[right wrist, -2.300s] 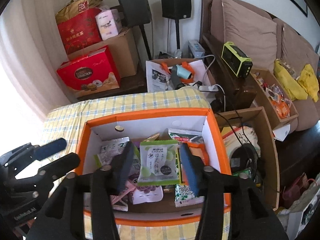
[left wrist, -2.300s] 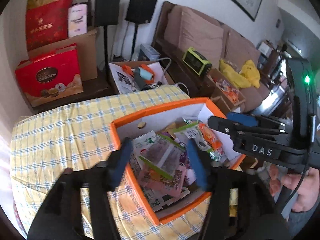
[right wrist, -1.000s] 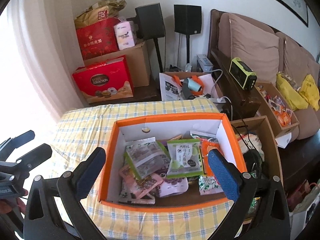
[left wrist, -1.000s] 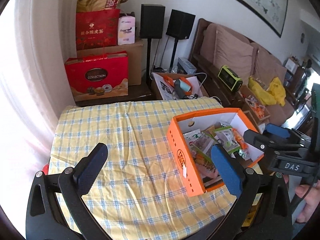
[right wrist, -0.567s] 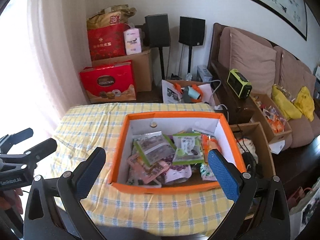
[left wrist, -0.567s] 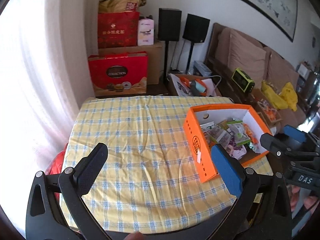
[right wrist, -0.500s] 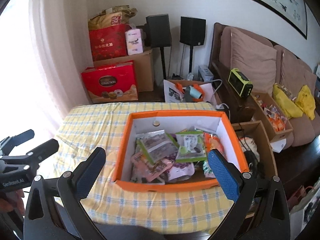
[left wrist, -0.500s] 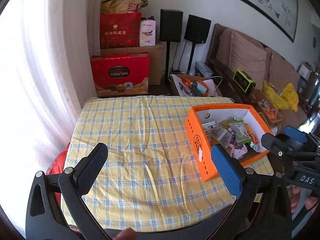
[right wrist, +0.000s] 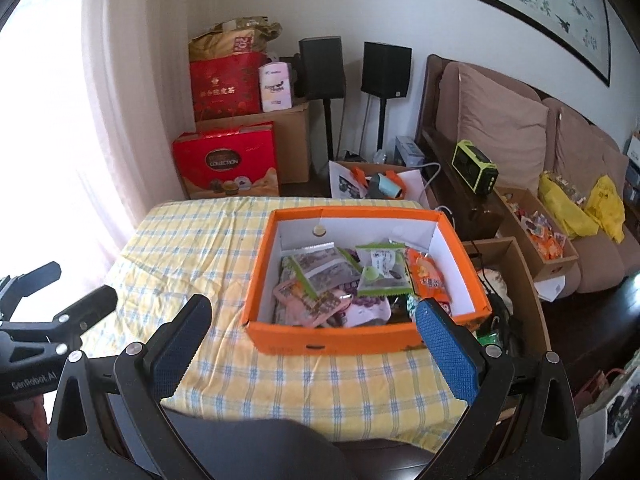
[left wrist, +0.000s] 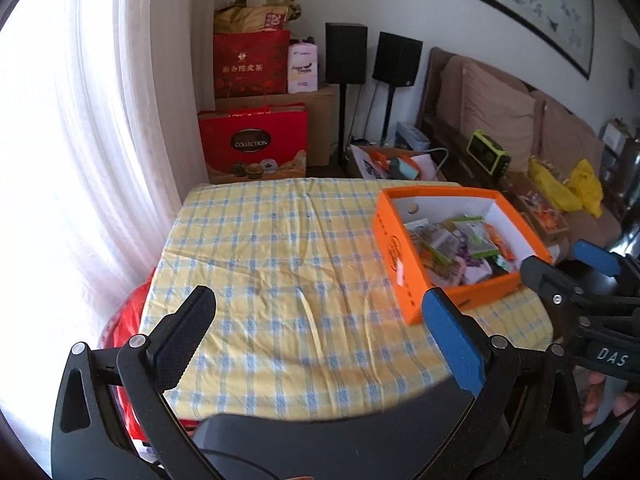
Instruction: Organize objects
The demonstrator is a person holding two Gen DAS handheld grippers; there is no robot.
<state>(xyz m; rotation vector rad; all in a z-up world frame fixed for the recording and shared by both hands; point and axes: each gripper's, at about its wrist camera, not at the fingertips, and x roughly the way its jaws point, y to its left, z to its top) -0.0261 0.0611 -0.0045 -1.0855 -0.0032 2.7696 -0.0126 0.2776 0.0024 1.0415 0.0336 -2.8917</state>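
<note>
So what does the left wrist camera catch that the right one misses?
Only the left wrist view shows the red bag beside the table under the curtain, and the right gripper entering from the side. Only the right wrist view shows the open cardboard box beside the table and the left gripper. Both show the orange box of snack packets on the checked tablecloth, the speakers and the sofa.

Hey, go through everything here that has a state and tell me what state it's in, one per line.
Left gripper: open, holding nothing.
Right gripper: open, holding nothing.
Orange box: lidless, upright on the table, holding snack packets.
Snack packets: piled loosely inside the box.
Tablecloth: spread over the table, wrinkled.
</note>
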